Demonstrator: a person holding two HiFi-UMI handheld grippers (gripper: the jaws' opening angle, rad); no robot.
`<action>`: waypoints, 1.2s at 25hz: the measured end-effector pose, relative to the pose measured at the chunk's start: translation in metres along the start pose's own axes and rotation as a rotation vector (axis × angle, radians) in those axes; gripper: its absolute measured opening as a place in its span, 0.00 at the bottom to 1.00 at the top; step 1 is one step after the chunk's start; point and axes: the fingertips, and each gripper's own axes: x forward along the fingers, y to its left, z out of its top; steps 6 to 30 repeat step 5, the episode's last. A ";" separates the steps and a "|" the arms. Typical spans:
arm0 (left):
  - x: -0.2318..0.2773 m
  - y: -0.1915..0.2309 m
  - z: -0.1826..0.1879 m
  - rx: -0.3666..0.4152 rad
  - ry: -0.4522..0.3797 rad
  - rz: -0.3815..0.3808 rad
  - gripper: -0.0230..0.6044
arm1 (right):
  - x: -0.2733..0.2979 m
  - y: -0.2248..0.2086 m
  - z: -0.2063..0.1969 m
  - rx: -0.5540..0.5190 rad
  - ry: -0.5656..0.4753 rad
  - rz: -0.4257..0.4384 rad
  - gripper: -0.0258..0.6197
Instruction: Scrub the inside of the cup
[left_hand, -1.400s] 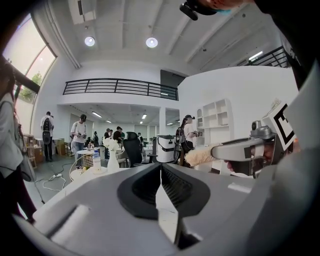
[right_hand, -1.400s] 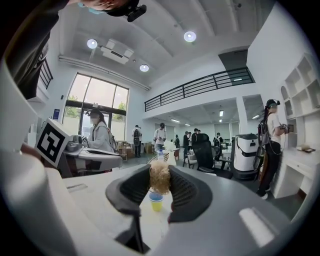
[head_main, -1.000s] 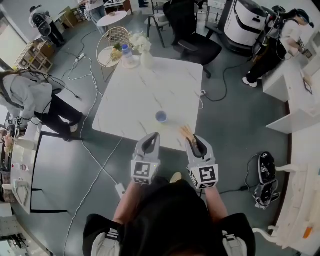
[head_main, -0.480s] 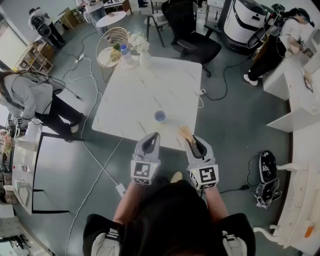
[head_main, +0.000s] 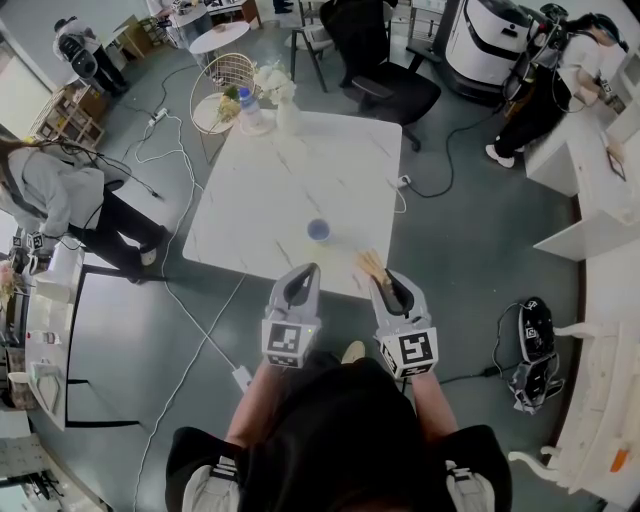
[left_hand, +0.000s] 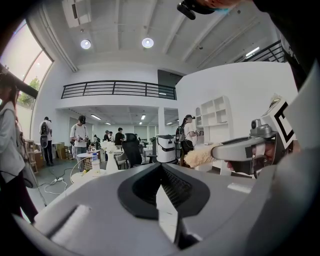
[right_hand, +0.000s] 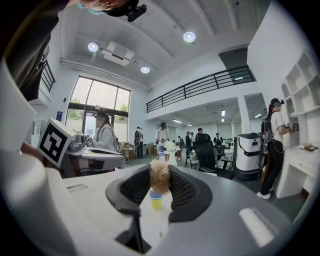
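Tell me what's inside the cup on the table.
In the head view the cup on the white table shows only a pale bluish interior, with no object in it. It is too small to rule out liquid or residue. The right gripper view shows only its outer wall.

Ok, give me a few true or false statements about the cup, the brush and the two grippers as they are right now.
1. The right gripper is shut on the brush. True.
2. The brush is inside the cup. False: it is held apart from the cup, which stands by itself on the table.
3. The left gripper holds the cup. False: it is shut and empty.
4. A bottle stands at the table's far end. True.
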 end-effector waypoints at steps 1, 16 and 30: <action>0.000 0.000 0.001 0.000 -0.002 0.002 0.05 | 0.000 0.000 0.001 0.000 0.000 0.001 0.21; -0.003 -0.002 0.001 -0.001 -0.007 0.006 0.05 | -0.004 0.001 -0.002 0.000 0.003 0.006 0.21; -0.003 -0.002 0.001 -0.001 -0.007 0.006 0.05 | -0.004 0.001 -0.002 0.000 0.003 0.006 0.21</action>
